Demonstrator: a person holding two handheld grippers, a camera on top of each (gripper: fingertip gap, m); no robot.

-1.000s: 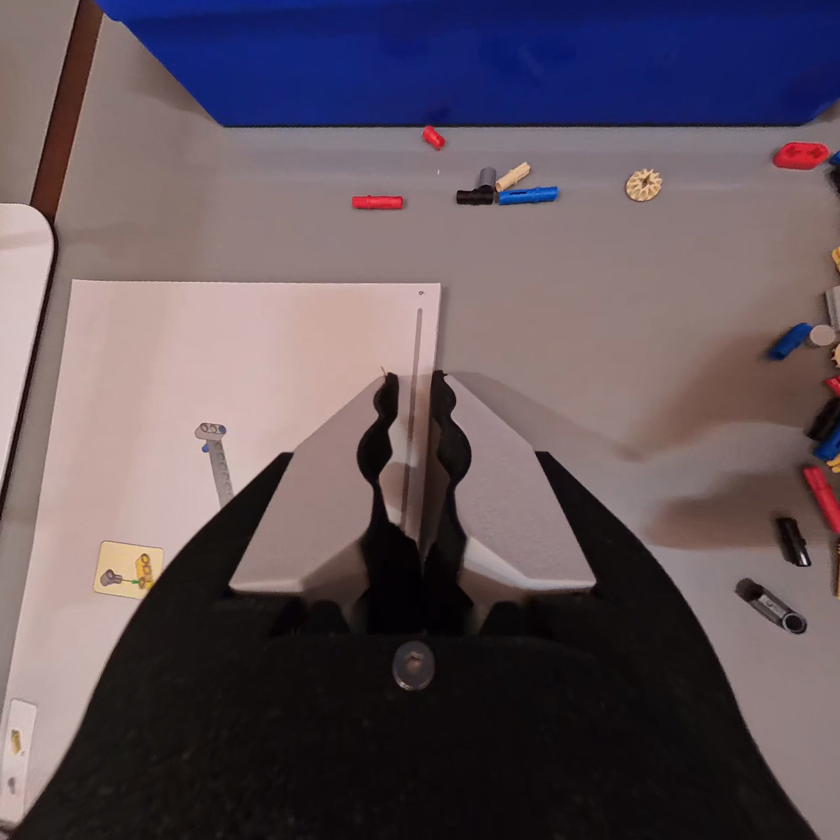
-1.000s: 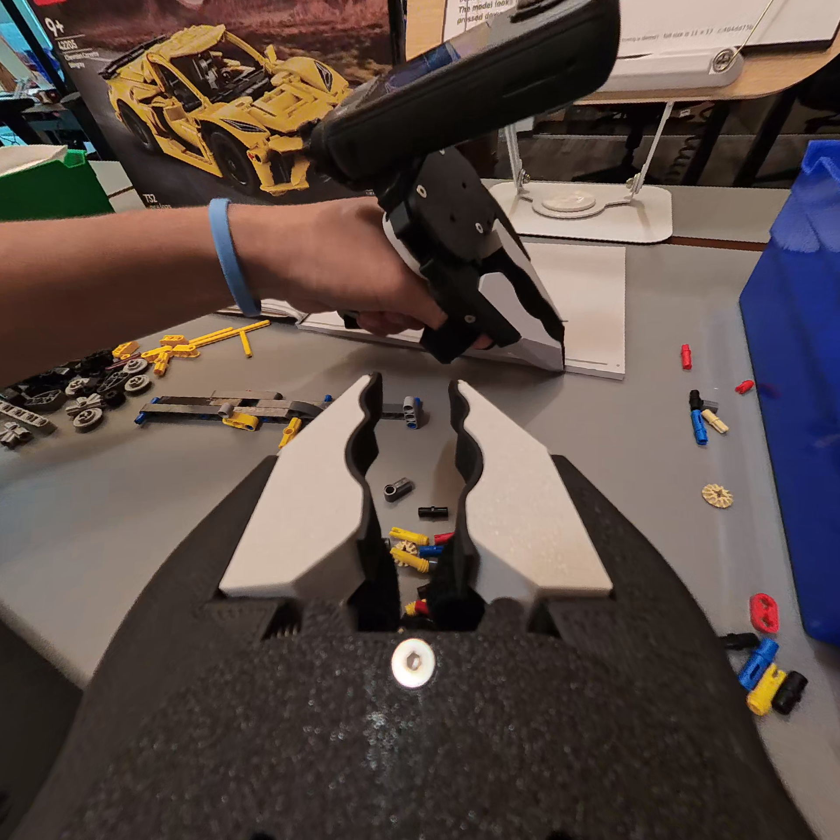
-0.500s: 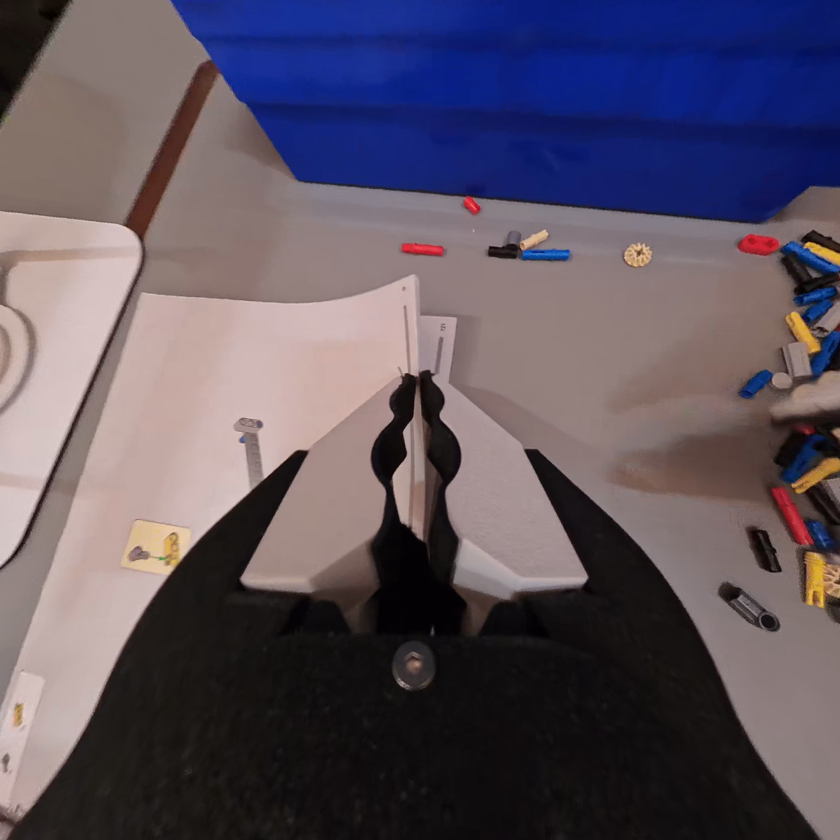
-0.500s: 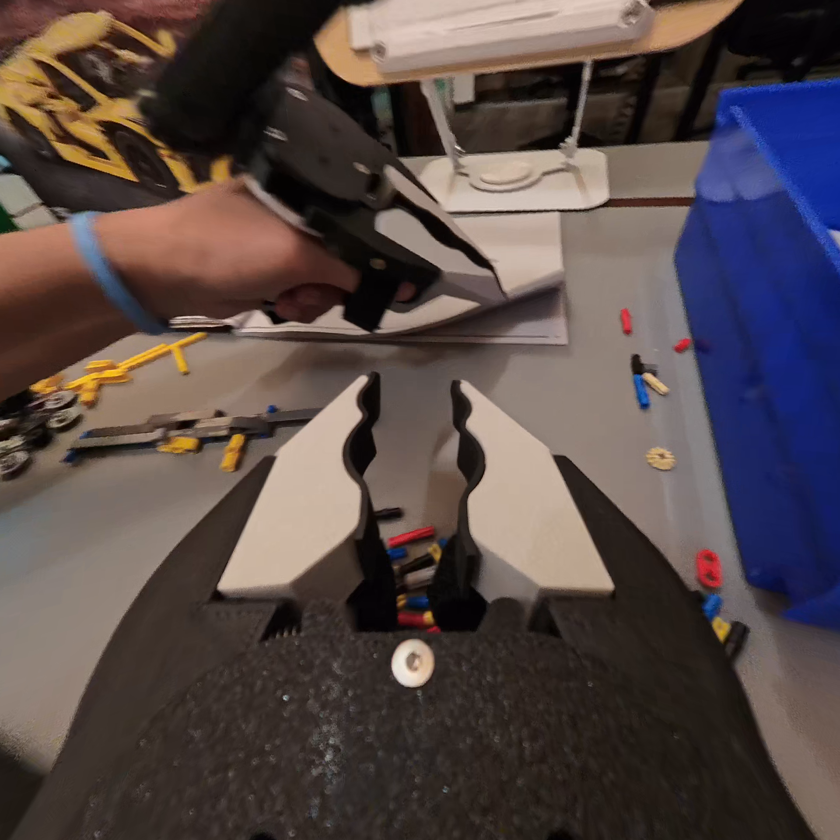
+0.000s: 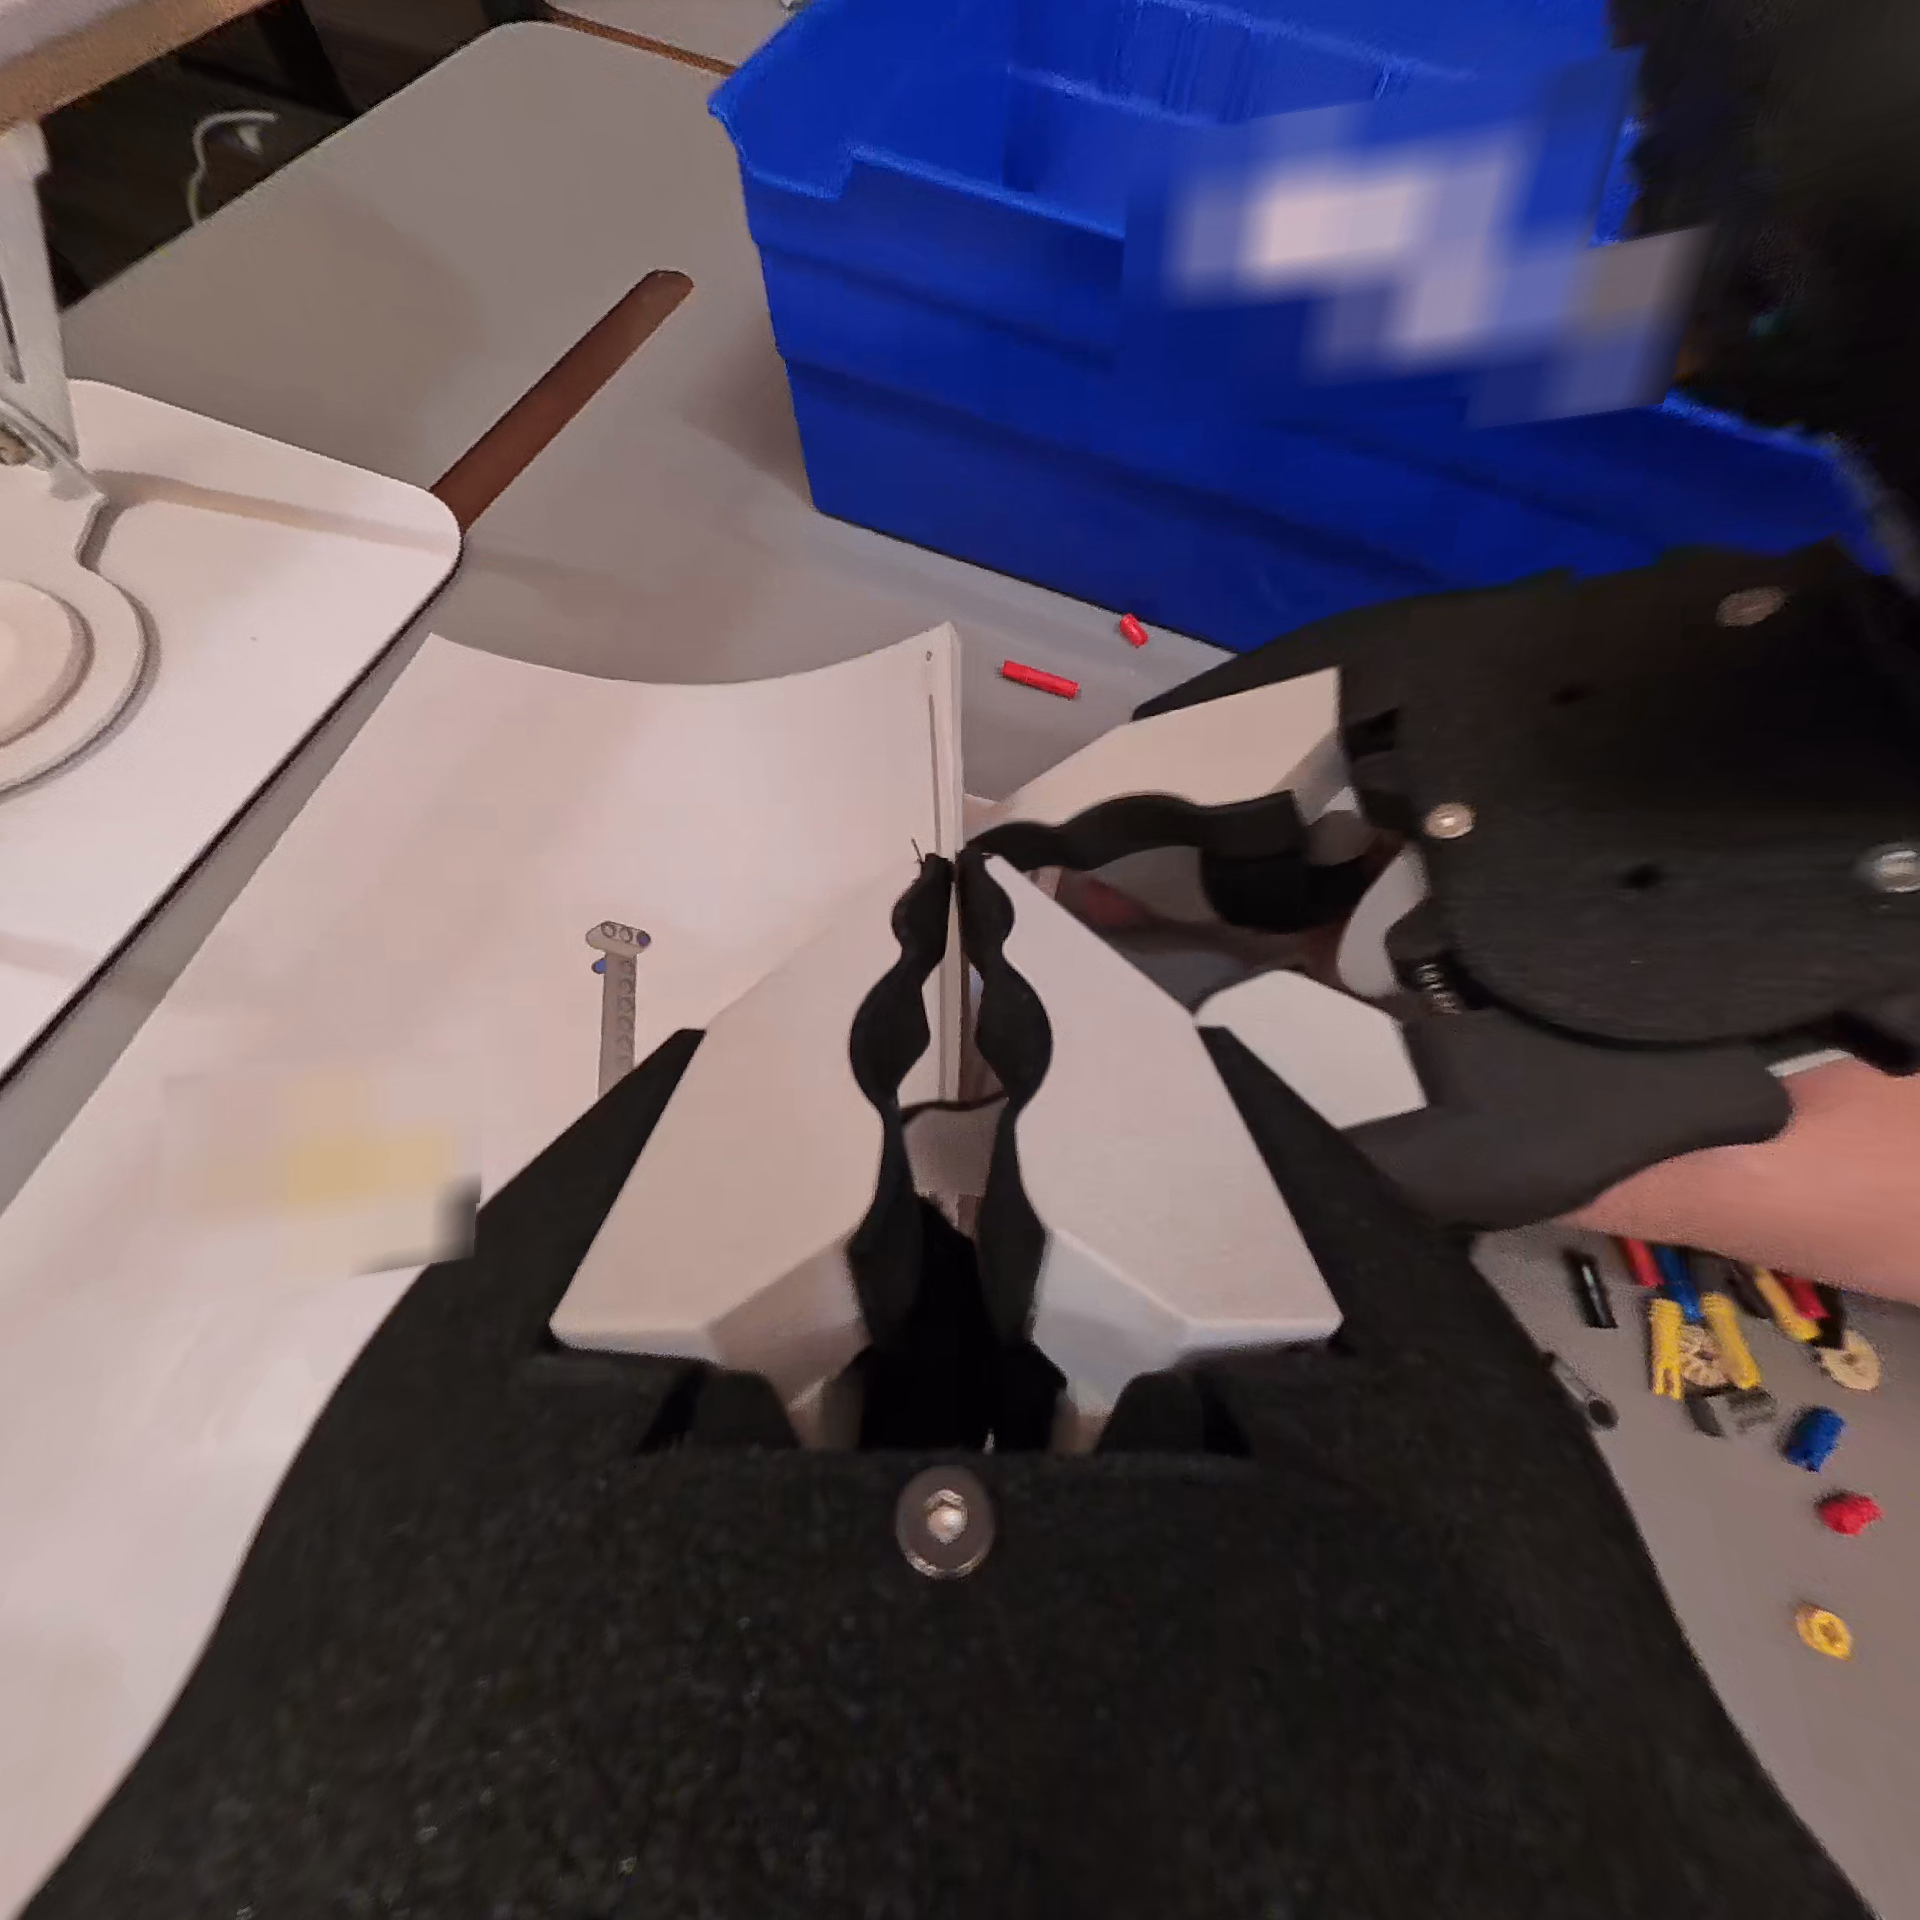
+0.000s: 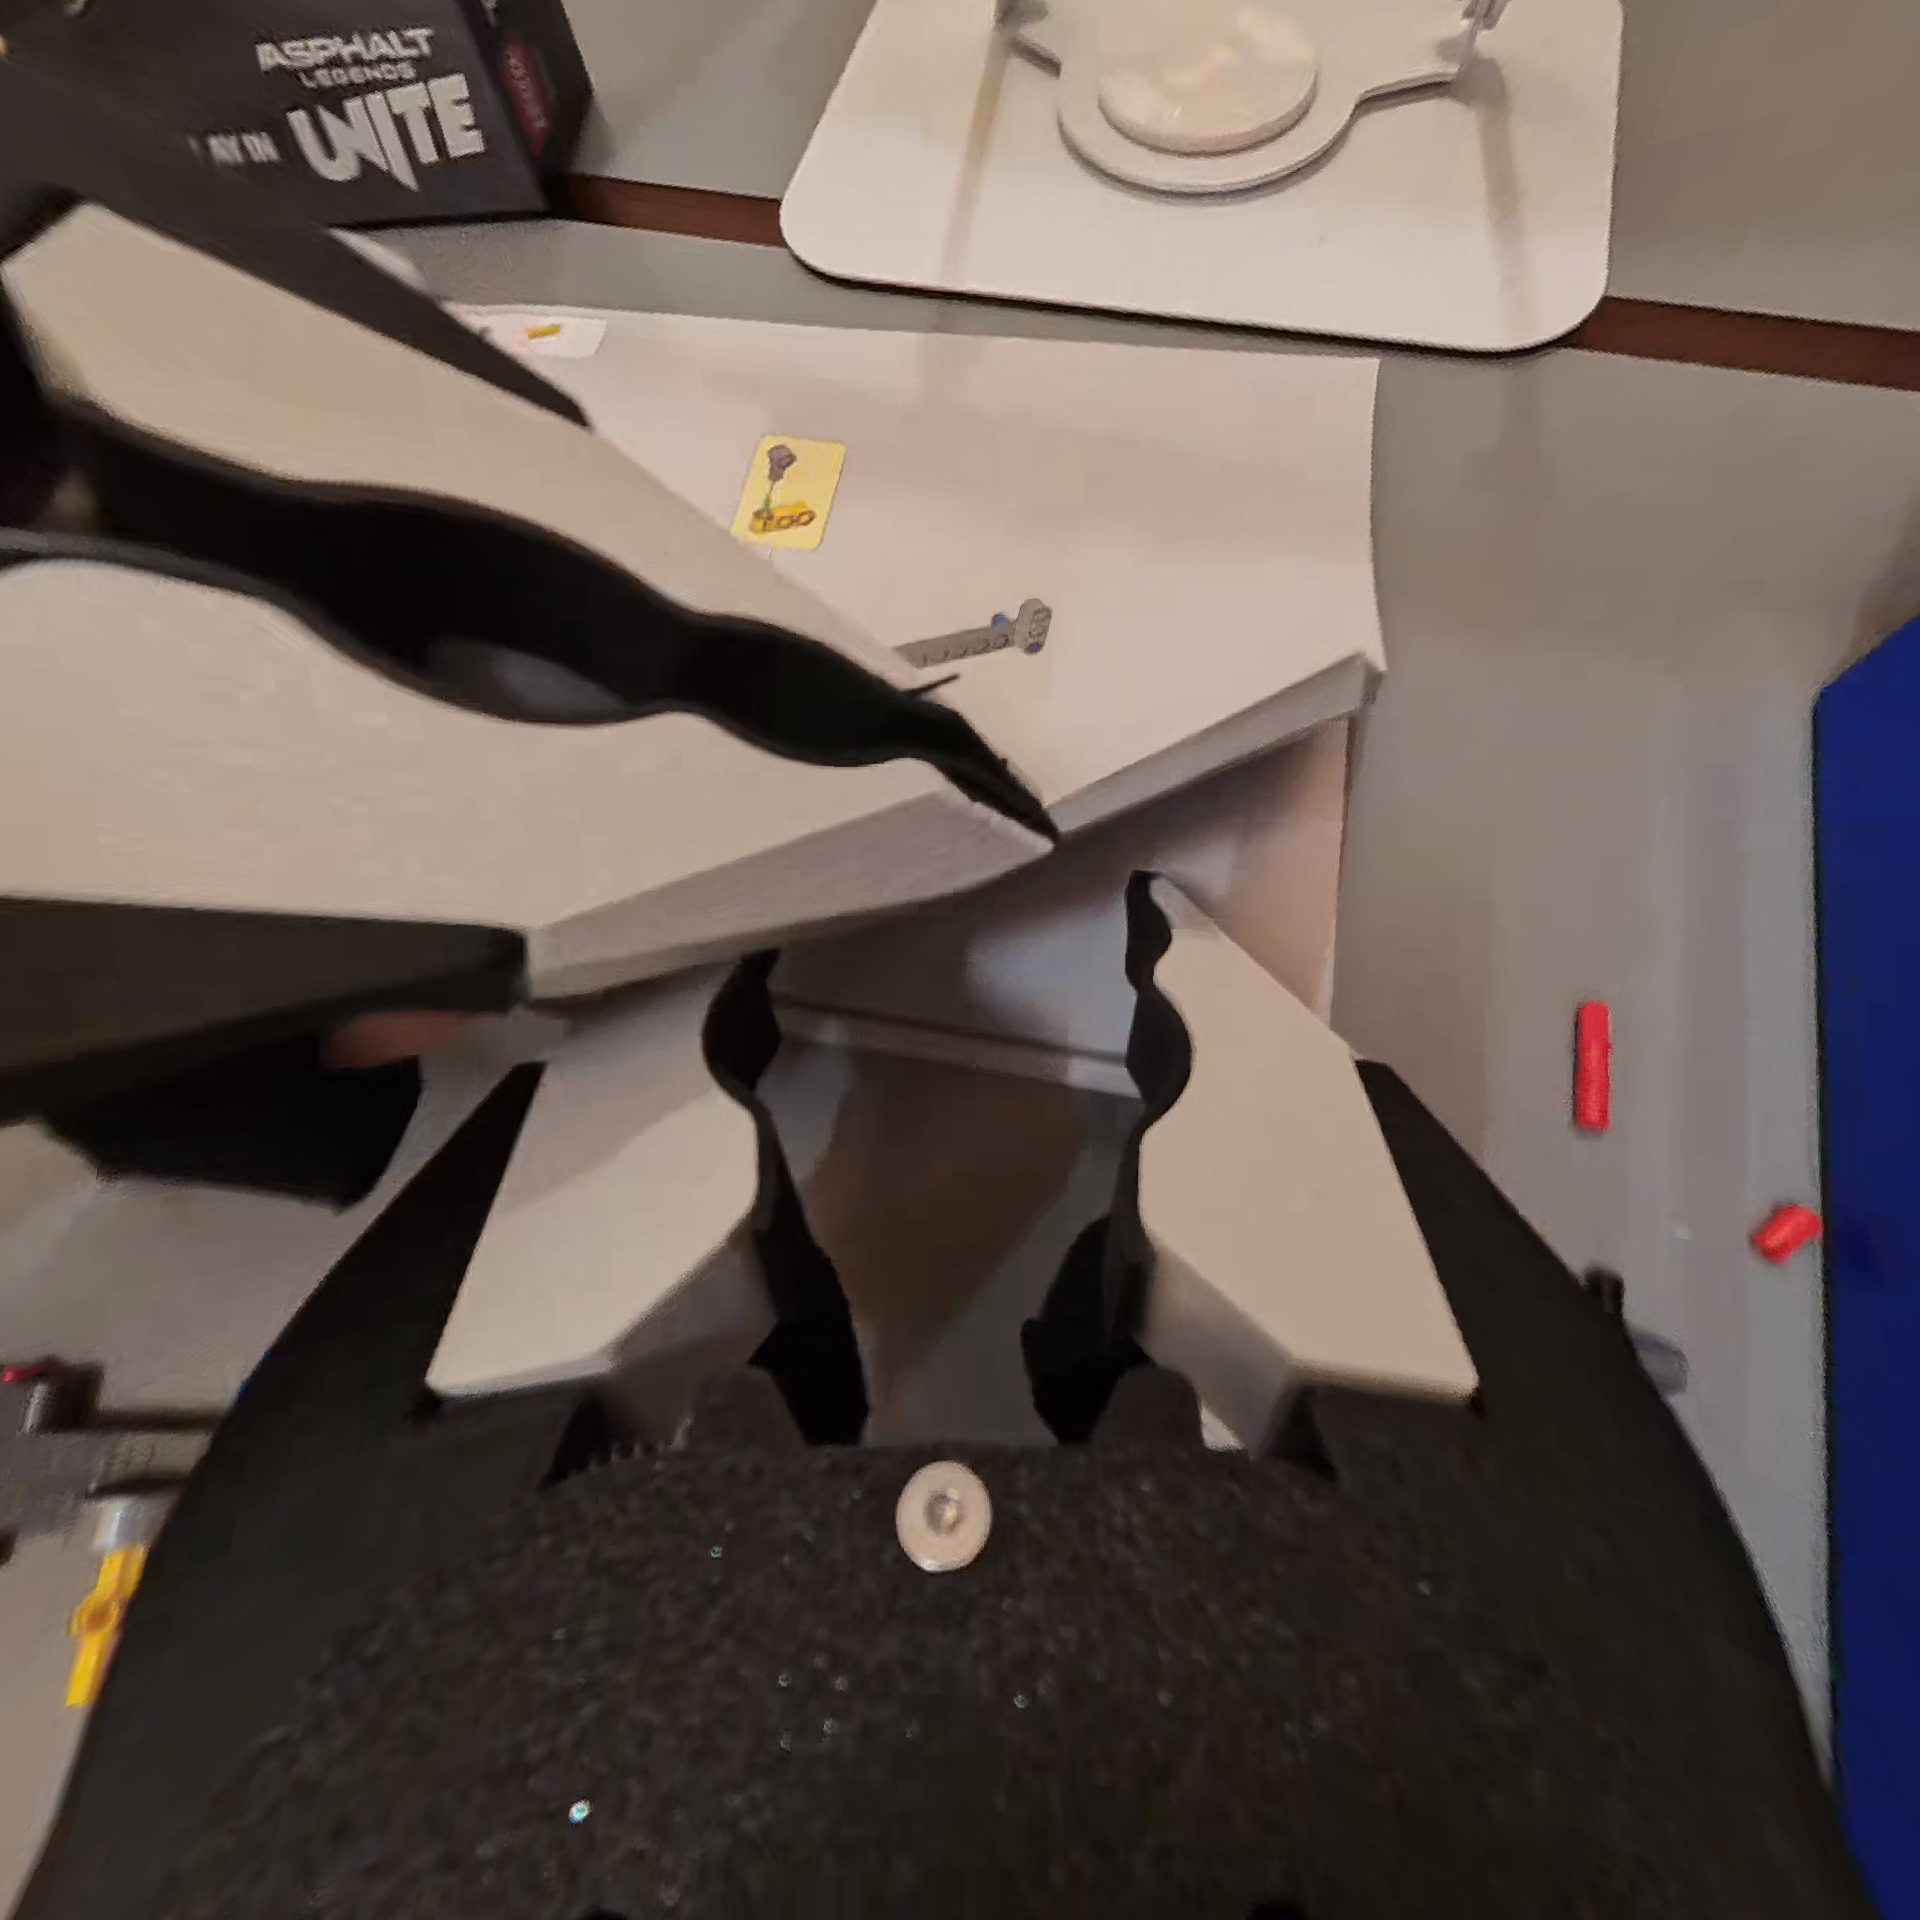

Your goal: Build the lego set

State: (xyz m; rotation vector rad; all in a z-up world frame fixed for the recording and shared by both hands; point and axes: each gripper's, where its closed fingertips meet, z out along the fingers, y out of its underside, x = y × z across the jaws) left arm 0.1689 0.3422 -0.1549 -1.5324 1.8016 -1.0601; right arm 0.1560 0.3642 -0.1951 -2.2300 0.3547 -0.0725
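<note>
My left gripper (image 5: 954, 868) is shut on the right edge of a white instruction booklet page (image 5: 675, 831) and holds it curled up off the booklet. In the right wrist view it comes in from the left (image 6: 1003, 795), still pinching the page (image 6: 1143, 520). My right gripper (image 6: 945, 925) is open and empty, its tips just below the lifted page edge and over the pages underneath (image 6: 935, 1122). In the left wrist view it reaches in from the right (image 5: 1091, 925), held by a hand. Loose lego pieces (image 5: 1714, 1340) lie on the grey table at the right.
Stacked blue bins (image 5: 1143, 416) stand behind the booklet, at the right edge in the right wrist view (image 6: 1870, 1143). A white stand base (image 6: 1195, 208) and the dark set box (image 6: 312, 114) sit beyond. Red pins (image 6: 1590, 1065) lie by the bins. A dark part-built assembly (image 6: 62, 1444) lies at left. The dark part-built assembly (image 6: 62, 1444) lies around 15 cm away from my right fingertips.
My left gripper closed on the page edge and lifted it into a curl. My right gripper left the pile of pieces, moved to the booklet and opened wider beneath the raised page.
</note>
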